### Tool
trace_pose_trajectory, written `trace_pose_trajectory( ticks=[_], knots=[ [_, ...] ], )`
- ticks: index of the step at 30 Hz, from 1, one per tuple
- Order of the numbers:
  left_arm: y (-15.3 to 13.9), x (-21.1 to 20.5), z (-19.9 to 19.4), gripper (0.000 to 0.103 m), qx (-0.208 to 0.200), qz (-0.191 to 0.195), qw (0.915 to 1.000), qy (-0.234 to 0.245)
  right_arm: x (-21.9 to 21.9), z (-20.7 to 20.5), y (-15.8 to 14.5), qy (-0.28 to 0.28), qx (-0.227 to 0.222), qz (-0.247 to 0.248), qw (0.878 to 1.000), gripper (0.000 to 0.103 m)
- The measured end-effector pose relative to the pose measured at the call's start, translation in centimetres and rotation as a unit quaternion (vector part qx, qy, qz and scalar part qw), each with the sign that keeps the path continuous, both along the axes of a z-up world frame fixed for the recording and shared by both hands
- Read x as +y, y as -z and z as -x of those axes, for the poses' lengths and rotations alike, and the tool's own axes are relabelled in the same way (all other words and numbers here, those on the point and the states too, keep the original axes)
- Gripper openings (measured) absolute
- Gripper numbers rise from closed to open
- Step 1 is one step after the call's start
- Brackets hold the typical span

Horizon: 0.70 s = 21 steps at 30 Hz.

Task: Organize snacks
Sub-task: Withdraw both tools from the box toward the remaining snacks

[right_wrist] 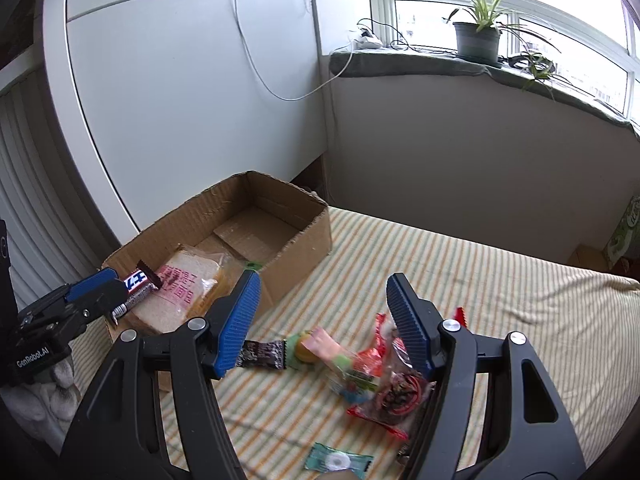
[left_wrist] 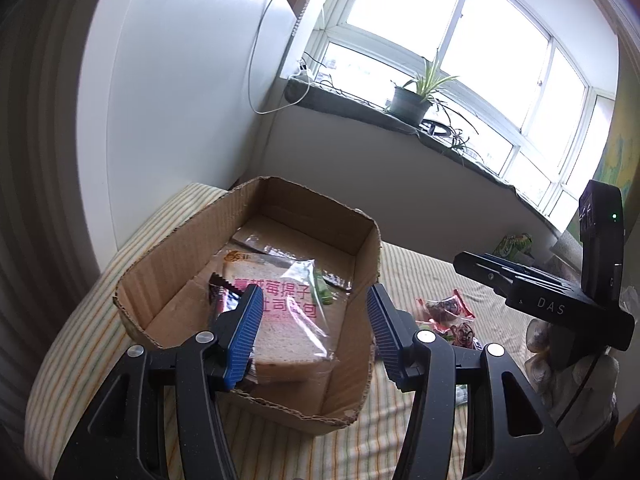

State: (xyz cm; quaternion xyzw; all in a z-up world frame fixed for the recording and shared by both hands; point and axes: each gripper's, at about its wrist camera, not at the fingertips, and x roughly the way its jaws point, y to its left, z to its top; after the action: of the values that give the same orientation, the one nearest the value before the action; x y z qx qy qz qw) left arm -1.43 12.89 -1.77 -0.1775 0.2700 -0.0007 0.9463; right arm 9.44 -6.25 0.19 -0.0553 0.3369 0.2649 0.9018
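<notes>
An open cardboard box (left_wrist: 168,264) (right_wrist: 304,236) stands on the striped bed. Inside lies a wrapped bread slice with pink lettering (left_wrist: 288,320) (right_wrist: 180,292). My left gripper (left_wrist: 314,308) is open above the box's near end. A dark chocolate bar (left_wrist: 222,298) (right_wrist: 138,282) sits at its left finger, seemingly just dropping. My right gripper (right_wrist: 320,304) is open and empty above a pile of snacks: a dark wrapper (right_wrist: 262,354), a red packet (right_wrist: 394,396), a pink and green packet (right_wrist: 336,356), and a teal candy (right_wrist: 338,460).
A white wall panel and a low wall rise behind the box. A potted plant (right_wrist: 478,38) and cables sit on the windowsill. A green carton (right_wrist: 624,236) stands at the bed's far right. Striped bedcover (right_wrist: 500,292) stretches right of the box.
</notes>
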Motion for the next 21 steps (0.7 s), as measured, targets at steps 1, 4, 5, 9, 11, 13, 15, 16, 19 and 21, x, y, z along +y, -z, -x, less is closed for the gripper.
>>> trace_pose_trajectory(
  ticks=[1,4,5,9,11,13,15,16,19,21],
  knots=[
    [-0.1,-0.4,-0.1,0.053,-0.001,-0.002,1.0,0.005,-0.9,0.0,0.1,0.006,0.001,0.001,1.0,0.068],
    [-0.3,-1.9,-0.3,0.053,-0.003,-0.009,0.9997,0.024,-3.2,0.0,0.5,0.024,0.003,0.002,1.0,0.068],
    [-0.3,-2.5,-0.3,0.053,-0.004,-0.012,0.9994,0.033,-4.1,0.1,0.6,0.03,0.005,0.002,1.0,0.068],
    [0.0,-5.0,-0.7,0.053,0.004,-0.024,0.9976,0.064,-7.2,0.0,1.8,0.053,0.02,0.0,0.998,0.068],
    [0.2,-6.4,-0.8,0.053,0.008,-0.031,0.9961,0.082,-8.4,0.0,2.6,0.064,0.03,0.002,0.997,0.068],
    [0.4,-7.6,-0.9,0.053,0.012,-0.039,0.9942,0.1,-9.4,0.0,3.4,0.073,0.039,0.006,0.997,0.068],
    [0.8,-8.8,-0.9,0.053,0.017,-0.046,0.9916,0.12,-10.2,0.1,4.1,0.078,0.051,0.009,0.996,0.068],
    [1.1,-9.3,-0.9,0.053,0.021,-0.047,0.9902,0.129,-10.5,0.1,4.4,0.079,0.057,0.008,0.995,0.068],
    [2.1,-10.6,-1.2,0.053,0.039,-0.044,0.9856,0.159,-11.3,0.5,5.4,0.075,0.075,0.005,0.994,0.067],
    [2.9,-11.5,-1.4,0.053,0.05,-0.044,0.9818,0.178,-11.4,0.8,6.0,0.069,0.088,0.002,0.994,0.061]
  ],
)
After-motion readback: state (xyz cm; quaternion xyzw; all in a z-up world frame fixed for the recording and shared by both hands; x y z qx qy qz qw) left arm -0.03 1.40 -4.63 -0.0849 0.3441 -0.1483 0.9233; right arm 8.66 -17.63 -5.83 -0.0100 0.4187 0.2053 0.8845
